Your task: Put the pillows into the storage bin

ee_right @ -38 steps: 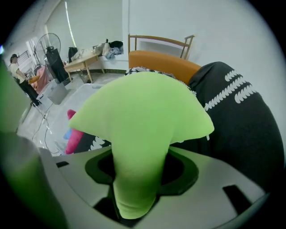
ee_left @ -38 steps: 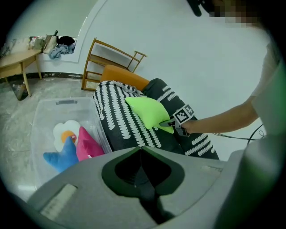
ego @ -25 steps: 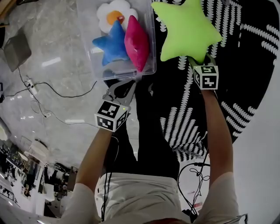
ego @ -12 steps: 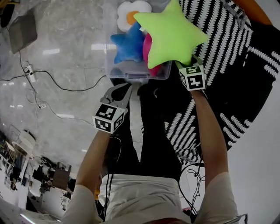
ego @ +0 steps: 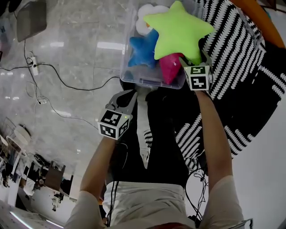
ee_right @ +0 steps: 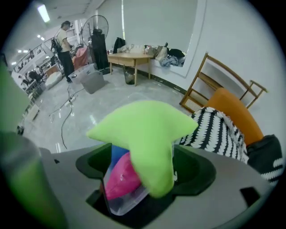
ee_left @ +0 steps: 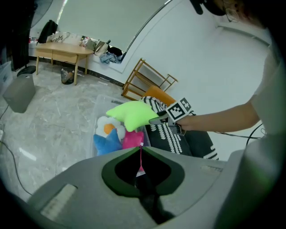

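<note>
Setting: a pale stone floor (ego: 67, 53) is seen from above, with a black-and-white patterned rug (ego: 241, 58) filling the right of the frame.
Storage bin: a clear storage bin (ego: 149, 82) is set at the upper middle, just beside the rug.
Stowed pillows: a blue star pillow (ego: 143, 49), a pink pillow (ego: 170, 68) and a white flower pillow (ego: 146, 13) are packed inside, leaning on one another.
Green star pillow: the green star pillow (ego: 178, 31) is carried over the bin's right side, above the pink one. Whether it touches the others cannot be told.
Right gripper: the right gripper (ego: 195, 61) is placed at the bin's right corner. Its fingers are opening wide around one hanging point of the star, with gaps shown on both sides. The star is not pinched, presumably so that it drops in.
Left gripper: the left gripper (ego: 127, 96) is held just below the bin's near wall, fingers drawn together on nothing, apparently clear of the drop.
</note>
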